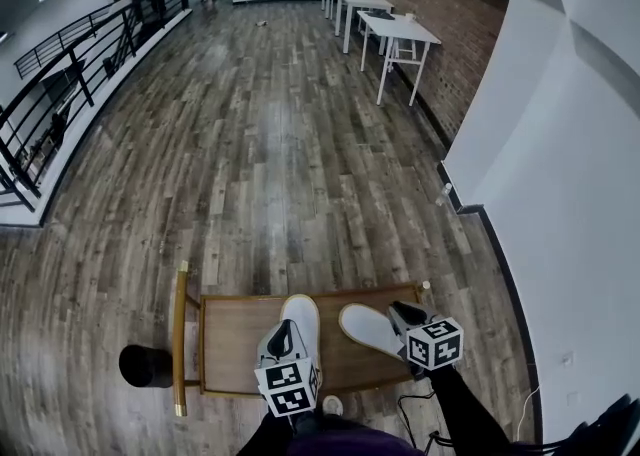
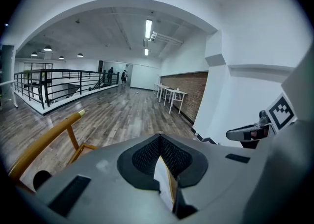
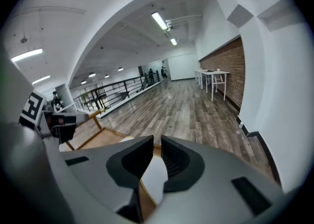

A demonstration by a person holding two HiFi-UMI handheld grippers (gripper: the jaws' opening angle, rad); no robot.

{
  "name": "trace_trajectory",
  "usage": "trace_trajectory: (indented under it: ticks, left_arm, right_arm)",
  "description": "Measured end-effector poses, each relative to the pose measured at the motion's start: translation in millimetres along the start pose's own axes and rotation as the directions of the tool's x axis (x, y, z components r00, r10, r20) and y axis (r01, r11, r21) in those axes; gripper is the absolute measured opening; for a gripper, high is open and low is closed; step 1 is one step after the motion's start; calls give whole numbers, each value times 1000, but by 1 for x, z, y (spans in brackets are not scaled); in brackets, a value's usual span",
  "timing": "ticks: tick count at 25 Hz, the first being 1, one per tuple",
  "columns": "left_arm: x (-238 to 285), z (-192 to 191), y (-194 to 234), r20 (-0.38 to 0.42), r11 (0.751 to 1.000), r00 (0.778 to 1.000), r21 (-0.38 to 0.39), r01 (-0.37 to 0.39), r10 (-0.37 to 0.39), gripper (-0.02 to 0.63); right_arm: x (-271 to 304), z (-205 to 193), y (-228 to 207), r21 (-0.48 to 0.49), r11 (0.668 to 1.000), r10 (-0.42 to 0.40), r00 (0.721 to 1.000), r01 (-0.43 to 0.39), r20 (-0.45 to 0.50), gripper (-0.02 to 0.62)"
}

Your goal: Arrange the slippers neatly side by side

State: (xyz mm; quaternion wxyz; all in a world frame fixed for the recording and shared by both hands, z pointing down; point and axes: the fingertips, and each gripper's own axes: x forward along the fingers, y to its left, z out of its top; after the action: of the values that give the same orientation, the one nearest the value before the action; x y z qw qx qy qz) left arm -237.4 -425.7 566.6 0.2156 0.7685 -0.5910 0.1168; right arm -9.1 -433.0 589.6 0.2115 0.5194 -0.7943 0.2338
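Two white slippers lie on a low wooden table (image 1: pixel 230 344). The left slipper (image 1: pixel 302 316) points away from me; the right slipper (image 1: pixel 365 328) lies slanted beside it, a small gap between them. My left gripper (image 1: pixel 283 337) sits over the left slipper's heel. In the left gripper view its jaws (image 2: pixel 158 137) are shut, and the slipper's white edge (image 2: pixel 164 181) runs up between the pads. My right gripper (image 1: pixel 400 316) is at the right slipper's heel end. Its jaws (image 3: pixel 157 142) stand slightly apart, with the white slipper (image 3: pixel 149 179) showing below the gap.
The table has a yellow rail (image 1: pixel 180 334) along its left side, with a black round object (image 1: pixel 145 365) just outside it. A white wall (image 1: pixel 570 194) rises close on the right. White desks (image 1: pixel 395 32) and a black railing (image 1: pixel 60 94) stand far off across the wooden floor.
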Motion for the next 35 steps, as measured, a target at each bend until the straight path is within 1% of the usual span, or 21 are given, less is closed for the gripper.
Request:
trace_trajectory:
  ticks: [2, 3, 5, 7, 9, 12, 14, 16, 17, 18, 20, 22, 24, 25, 27, 29, 30, 32, 35]
  left_arm:
    - [-1, -3, 4, -7, 1000, 1000, 1, -6, 6, 0]
    - [-2, -3, 5, -9, 1000, 1000, 3, -7, 7, 0]
    - [-3, -4, 5, -10, 1000, 1000, 5, -12, 12, 0]
    - [-3, -3, 5, -11, 1000, 1000, 9, -18, 19, 0]
    - [-3, -3, 10, -12, 1000, 1000, 12, -28, 28, 0]
    - [-4, -2, 19, -15, 999, 999, 10, -46, 46, 0]
    - [-5, -3, 22, -17, 998, 998, 10, -59, 59, 0]
    - [-7, -5, 22, -23, 998, 998, 9, -66, 66, 0]
    - [-7, -7, 21, -28, 998, 997, 9, -65, 66, 0]
    - [-8, -8, 19, -31, 998, 997, 9, -64, 64, 0]
    - [-9, -10, 19, -34, 998, 997, 13, -64, 64, 0]
    - [-10, -11, 23, -34, 997, 997, 14, -71, 72, 0]
    - [-11, -10, 27, -34, 997, 996, 13, -79, 79, 0]
    - [-11, -10, 28, -35, 997, 996, 10, -82, 82, 0]
    - [-10, -11, 28, -38, 996, 996, 6, -85, 86, 0]
    - [-11, -12, 28, -42, 996, 995, 3, -87, 87, 0]
    - [-11, -12, 29, -42, 996, 995, 1, -87, 87, 0]
    - [-12, -13, 28, -38, 997, 996, 1, -83, 83, 0]
    - [-11, -13, 28, -34, 997, 996, -3, -79, 79, 0]
  right_arm:
    - [10, -10, -2, -89, 995, 39, 995, -47, -89, 53]
    - [15, -17, -2, -131, 988, 60, 988, -78, -140, 82]
    - [24, -34, -2, -214, 965, 95, 962, -152, -257, 117]
    - [32, -53, -2, -284, 929, 116, 917, -236, -380, 149]
    - [41, -71, 0, -345, 886, 113, 866, -310, -487, 150]
    - [53, -91, -1, -424, 818, 73, 800, -390, -596, 150]
    - [58, -102, -4, -454, 776, 44, 756, -437, -653, 152]
    - [62, -115, -6, -451, 749, 27, 703, -485, -711, 152]
    - [65, -122, -9, -450, 741, 12, 680, -498, -733, 152]
    - [67, -127, -13, -454, 736, -3, 667, -503, -745, 152]
    - [71, -133, -16, -452, 739, -21, 652, -500, -758, 150]
    - [71, -139, -14, -433, 746, -25, 628, -507, -778, 150]
    - [72, -145, -12, -424, 738, -27, 606, -524, -795, 150]
    - [72, -147, -12, -424, 737, -30, 601, -526, -799, 149]
    - [70, -148, -14, -423, 749, -41, 600, -511, -799, 144]
    - [66, -147, -18, -432, 763, -77, 596, -481, -799, 44]
    - [64, -148, -19, -434, 768, -89, 592, -471, -801, 24]
    - [66, -148, -15, -414, 787, -64, 607, -457, -792, 18]
    - [63, -136, -6, -330, 845, 8, 628, -420, -778, 14]
